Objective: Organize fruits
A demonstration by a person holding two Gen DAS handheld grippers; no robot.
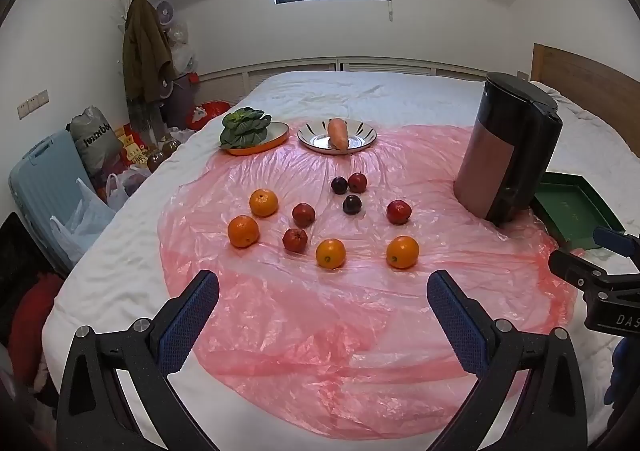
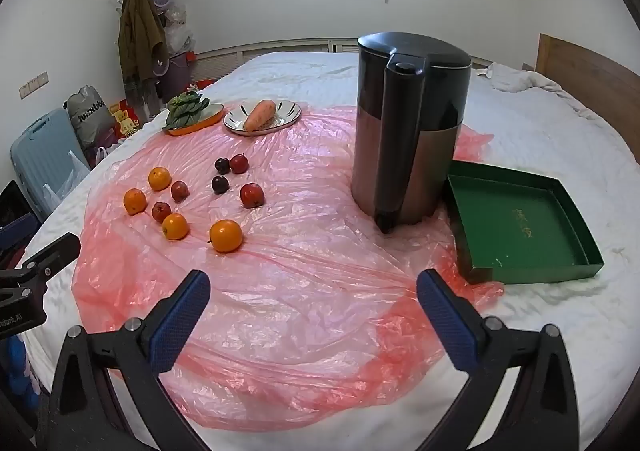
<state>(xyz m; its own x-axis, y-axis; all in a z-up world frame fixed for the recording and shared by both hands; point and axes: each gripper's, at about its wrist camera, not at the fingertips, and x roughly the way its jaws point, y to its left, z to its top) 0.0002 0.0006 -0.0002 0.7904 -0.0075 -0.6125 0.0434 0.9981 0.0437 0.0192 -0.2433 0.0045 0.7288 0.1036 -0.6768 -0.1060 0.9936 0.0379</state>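
Observation:
Several oranges, such as one [image 1: 402,251] and another [image 1: 330,253], lie on a pink plastic sheet [image 1: 320,331] on the bed, with several red fruits [image 1: 398,211] and two dark plums [image 1: 352,205]. The same fruits show in the right wrist view, among them an orange [image 2: 226,235] and a red fruit [image 2: 252,195]. A green tray [image 2: 520,219] lies at the right. My left gripper [image 1: 323,293] is open and empty, short of the fruits. My right gripper [image 2: 313,293] is open and empty, over the sheet's near part.
A tall dark cylindrical appliance [image 2: 408,127] stands between the fruits and the tray. At the back, an orange dish with leafy greens [image 1: 246,129] and a white plate [image 1: 360,129] with a carrot [image 1: 338,133]. Luggage and bags [image 1: 44,179] stand beside the bed's left edge.

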